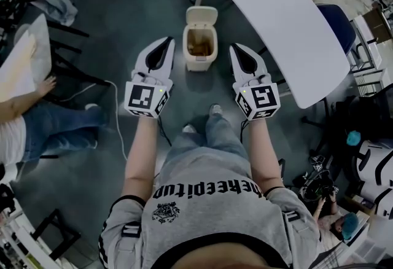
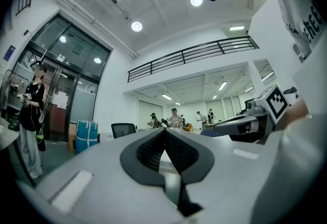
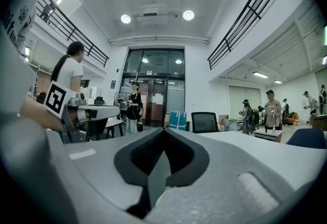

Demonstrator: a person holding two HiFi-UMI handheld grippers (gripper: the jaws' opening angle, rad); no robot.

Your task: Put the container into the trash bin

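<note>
The small cream trash bin (image 1: 200,40) stands on the dark floor ahead of my feet with its lid tipped back. Something brownish (image 1: 200,48) lies inside it; whether it is the container I cannot tell. My left gripper (image 1: 166,43) hangs just left of the bin and my right gripper (image 1: 236,48) just right of it, both above the floor and pointing forward. In the left gripper view the jaws (image 2: 164,130) meet at the tip with nothing between them. The right gripper (image 3: 164,130) is likewise shut and empty. Each gripper view shows the other gripper at its side.
A long white curved table (image 1: 276,16) runs along the right, its legs just behind the bin. A seated person (image 1: 37,120) and chairs are at the left, and a cable (image 1: 116,114) trails across the floor. A black office chair (image 3: 204,121) and several standing people are farther off.
</note>
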